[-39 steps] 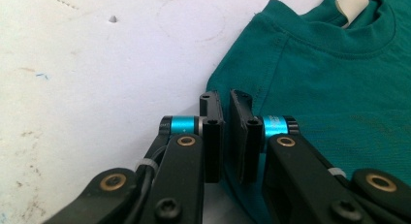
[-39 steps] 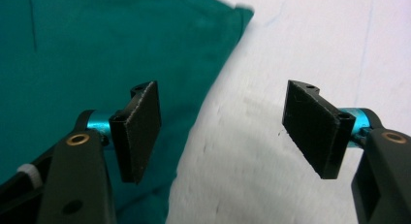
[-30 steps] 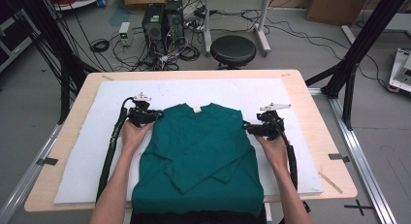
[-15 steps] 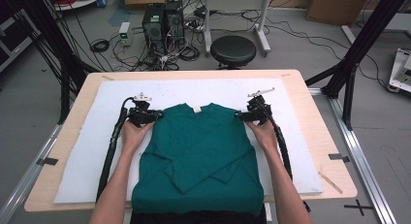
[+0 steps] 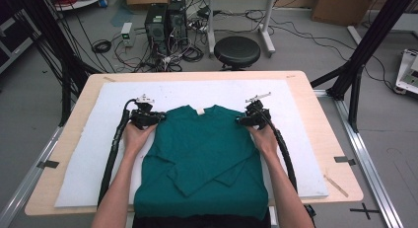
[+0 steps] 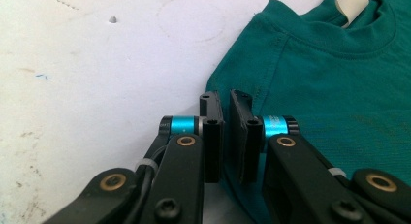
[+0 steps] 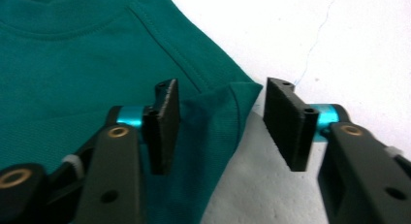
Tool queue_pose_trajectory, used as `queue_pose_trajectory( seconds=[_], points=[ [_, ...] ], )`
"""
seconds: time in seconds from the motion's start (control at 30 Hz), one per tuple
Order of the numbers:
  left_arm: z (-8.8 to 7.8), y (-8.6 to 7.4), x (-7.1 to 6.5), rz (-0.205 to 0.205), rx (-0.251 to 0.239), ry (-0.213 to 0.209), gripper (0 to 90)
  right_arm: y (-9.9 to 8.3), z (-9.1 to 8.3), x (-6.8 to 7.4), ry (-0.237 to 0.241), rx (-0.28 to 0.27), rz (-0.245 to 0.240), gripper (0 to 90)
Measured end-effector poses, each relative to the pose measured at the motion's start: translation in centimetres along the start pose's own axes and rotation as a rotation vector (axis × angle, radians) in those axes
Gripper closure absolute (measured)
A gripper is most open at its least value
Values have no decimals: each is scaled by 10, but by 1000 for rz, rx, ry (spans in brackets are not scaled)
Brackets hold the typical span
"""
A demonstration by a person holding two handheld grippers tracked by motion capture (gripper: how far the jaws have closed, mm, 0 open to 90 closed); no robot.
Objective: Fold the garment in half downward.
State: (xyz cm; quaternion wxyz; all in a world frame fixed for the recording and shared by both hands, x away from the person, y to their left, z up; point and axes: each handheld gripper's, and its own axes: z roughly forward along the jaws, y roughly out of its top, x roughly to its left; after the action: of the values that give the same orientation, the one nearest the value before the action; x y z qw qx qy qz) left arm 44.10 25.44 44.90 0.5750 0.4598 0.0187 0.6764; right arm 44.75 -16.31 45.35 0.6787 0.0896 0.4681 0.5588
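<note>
The green t-shirt (image 5: 202, 159) lies flat on the white mat (image 5: 84, 154), collar away from the person, sleeves folded in, hem at the near table edge. The left gripper (image 6: 226, 112) hasn't budged since the earlier frames and is pinched tight on the shirt's shoulder edge. The right gripper (image 7: 218, 115) has slid in from beside the shirt onto its other shoulder corner (jaws just been closing), roughly half open, fabric corner between them, pads not pressing yet.
</note>
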Motion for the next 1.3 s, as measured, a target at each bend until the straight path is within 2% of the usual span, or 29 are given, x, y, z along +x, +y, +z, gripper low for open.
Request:
queue_pose_trajectory(
  seconds=[0.37, 0.47, 0.6, 0.67, 0.73, 0.87, 0.97, 1.2, 1.3],
  points=[
    [0, 0, 0, 0, -1, 0, 839, -2, 1, 0, 31, -29, -26, 770],
    [0, 0, 0, 2, -1, -1, 839, -3, 2, -7, 69, -45, -1, 802],
    [0, 0, 0, 0, -1, -1, 838, -7, 3, -17, 142, -67, 71, 828],
    [0, 0, 0, 0, -1, 1, 838, -7, 3, -16, 140, -66, 72, 834],
    [0, 0, 1, -6, -4, -2, 839, -7, 3, -14, 121, -69, 45, 838],
    [0, 1, 1, -7, -2, -3, 841, -5, 3, -14, 127, -60, 60, 838],
    [-1, 2, -1, -6, -1, 7, 844, -3, 1, -12, 111, -50, 49, 845],
    [-18, 15, -5, -35, -73, -7, 851, 3, -14, -15, 111, -80, 87, 852],
    [-25, 21, -4, -42, -95, 3, 851, 8, -22, -15, 103, -96, 82, 854]
  ],
)
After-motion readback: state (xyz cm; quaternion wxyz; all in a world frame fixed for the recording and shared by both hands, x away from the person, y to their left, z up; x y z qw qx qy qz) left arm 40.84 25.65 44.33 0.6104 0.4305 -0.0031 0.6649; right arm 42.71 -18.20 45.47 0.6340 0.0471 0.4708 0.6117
